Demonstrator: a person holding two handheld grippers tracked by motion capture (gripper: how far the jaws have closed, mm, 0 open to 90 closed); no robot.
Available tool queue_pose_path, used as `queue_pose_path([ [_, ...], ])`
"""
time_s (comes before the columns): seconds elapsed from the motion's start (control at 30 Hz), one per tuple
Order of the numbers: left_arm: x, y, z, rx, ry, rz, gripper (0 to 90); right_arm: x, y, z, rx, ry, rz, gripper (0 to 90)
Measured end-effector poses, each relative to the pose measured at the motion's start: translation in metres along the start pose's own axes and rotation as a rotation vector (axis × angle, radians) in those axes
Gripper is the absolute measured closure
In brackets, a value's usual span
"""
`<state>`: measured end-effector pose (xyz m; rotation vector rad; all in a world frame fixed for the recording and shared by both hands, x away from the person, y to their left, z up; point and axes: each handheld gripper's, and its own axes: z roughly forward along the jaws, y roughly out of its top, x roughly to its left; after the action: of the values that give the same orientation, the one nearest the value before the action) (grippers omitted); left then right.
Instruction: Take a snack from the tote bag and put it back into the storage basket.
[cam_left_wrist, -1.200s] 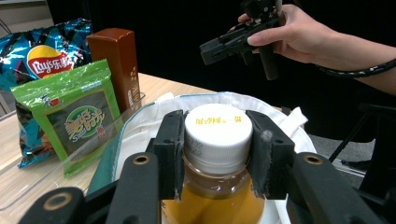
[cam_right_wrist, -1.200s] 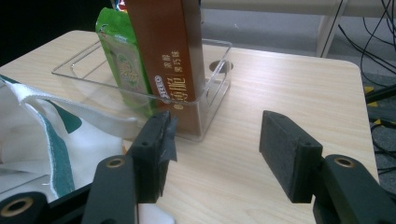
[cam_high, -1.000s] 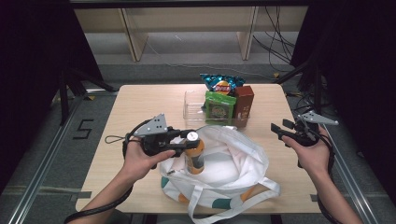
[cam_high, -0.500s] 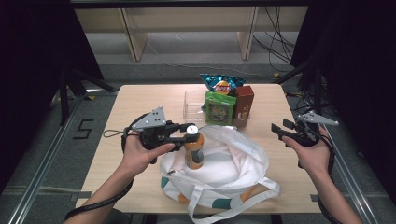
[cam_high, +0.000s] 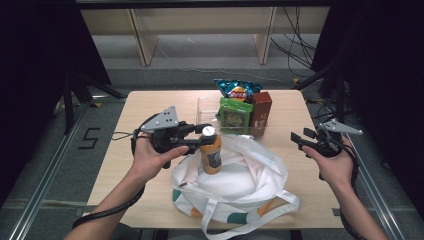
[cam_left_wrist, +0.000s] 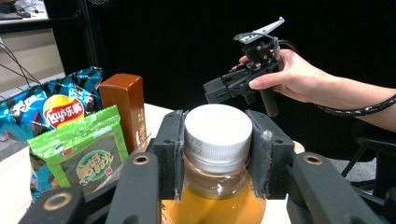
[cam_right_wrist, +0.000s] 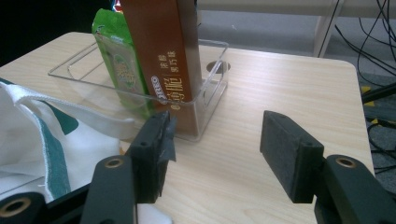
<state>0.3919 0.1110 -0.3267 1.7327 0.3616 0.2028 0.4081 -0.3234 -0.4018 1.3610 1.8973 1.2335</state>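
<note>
Above the white tote bag (cam_high: 240, 175) lying open on the counter (cam_high: 150, 105), the left gripper (cam_high: 200, 139) is clamped on the white cap of a bottle (cam_high: 210, 152) of amber drink, one pad on each side of the cap. The bottle hangs upright over the bag's near-left part, its lower end close to the fabric; whether it touches the cloth I cannot tell. In the left gripper view the cap (cam_left_wrist: 215, 135) sits squarely between the two black pads, with the amber liquid showing below.

Beyond the bag, toward the far edge of the counter, stands a clear plastic bin (cam_high: 207, 107). A green snack packet (cam_high: 235, 115) and a brown carton (cam_high: 261, 107) stand upright in it, the carton on the right of the packet, and a blue crisp bag (cam_high: 237, 90) rises behind them.

To the right of the bag, well apart from it, the right gripper (cam_high: 299, 137) is held above the counter's right edge, its jaws apart with nothing between them. In the right gripper view its pads (cam_right_wrist: 292, 156) frame bare counter top, with the bin's corner and the carton just beyond and a fold of the bag at the left.
</note>
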Motion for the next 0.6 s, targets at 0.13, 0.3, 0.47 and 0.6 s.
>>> queue_pose_path([
  [0.13, 0.003, 0.005, 0.0, -0.004, 0.001, 0.003, 58.8, -0.002, 0.0, 0.0, -0.003, -0.004, -0.016, 44.2],
  [0.3, 0.007, 0.014, 0.001, -0.012, -0.005, 0.007, 58.8, -0.003, -0.001, 0.0, -0.004, -0.004, -0.023, 44.3],
  [0.47, 0.011, 0.026, -0.002, -0.02, 0.008, 0.025, 58.8, -0.002, -0.001, 0.001, -0.003, 0.002, 0.0, 44.3],
  [0.6, 0.013, 0.033, -0.001, -0.033, 0.007, 0.024, 58.8, -0.003, -0.001, 0.0, -0.009, 0.0, -0.006, 44.2],
])
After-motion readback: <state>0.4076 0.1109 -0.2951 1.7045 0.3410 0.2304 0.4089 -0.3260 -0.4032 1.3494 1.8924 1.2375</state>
